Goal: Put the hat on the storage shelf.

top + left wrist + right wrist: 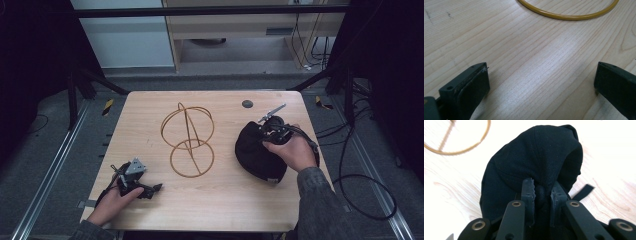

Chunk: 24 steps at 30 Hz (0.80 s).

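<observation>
My right tongs (263, 131) are clamped on a fold of the black cap (257, 152), which lies on the right side of the tabletop (220, 200); in the right gripper view the toothed pads (529, 192) pinch the cloth of the cap (534, 160) between them. My left tongs (150, 190) rest released near the front left edge, nothing between the jaws; the wire stand (188, 140) sits in the middle, well apart from the cap and just ahead of the left tongs, its base ring (569, 15) in the left gripper view. To lift well, I judge, the pinch should hold deep on the fabric, the rise slow and straight, lest the loose cloth slip or the strap (584, 190) snag. Count: one cap; one wire stand with two rings; two tongs; one tabletop.
</observation>
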Motion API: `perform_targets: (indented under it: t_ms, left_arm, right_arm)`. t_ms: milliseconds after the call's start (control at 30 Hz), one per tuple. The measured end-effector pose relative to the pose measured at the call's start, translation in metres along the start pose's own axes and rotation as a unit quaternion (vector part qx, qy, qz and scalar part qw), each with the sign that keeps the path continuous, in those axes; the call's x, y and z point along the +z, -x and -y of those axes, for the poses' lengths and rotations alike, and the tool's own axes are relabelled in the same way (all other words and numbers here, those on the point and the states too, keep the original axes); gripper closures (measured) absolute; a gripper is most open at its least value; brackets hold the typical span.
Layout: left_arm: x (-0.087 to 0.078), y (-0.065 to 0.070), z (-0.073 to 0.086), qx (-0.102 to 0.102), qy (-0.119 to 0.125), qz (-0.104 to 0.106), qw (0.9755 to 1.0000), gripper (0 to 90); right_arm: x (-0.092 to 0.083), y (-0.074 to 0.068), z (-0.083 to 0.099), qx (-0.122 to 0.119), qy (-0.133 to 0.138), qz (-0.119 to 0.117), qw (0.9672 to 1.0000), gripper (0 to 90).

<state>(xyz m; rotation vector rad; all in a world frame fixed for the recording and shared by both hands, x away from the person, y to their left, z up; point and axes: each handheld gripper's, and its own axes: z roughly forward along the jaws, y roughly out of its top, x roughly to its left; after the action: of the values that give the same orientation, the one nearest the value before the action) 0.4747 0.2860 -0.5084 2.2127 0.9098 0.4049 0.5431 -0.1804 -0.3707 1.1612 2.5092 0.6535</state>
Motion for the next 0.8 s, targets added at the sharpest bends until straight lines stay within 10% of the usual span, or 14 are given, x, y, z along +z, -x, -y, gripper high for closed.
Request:
perform_targets:
  t_ms: [800]
  left_arm:
    - [0.0,0.0,0.0,-0.001,0.002,0.0,1.0,0.0]
  right_arm:
    - [-0.094,-0.014,-0.026,-0.016,0.111,0.009,0.9937,77.9]
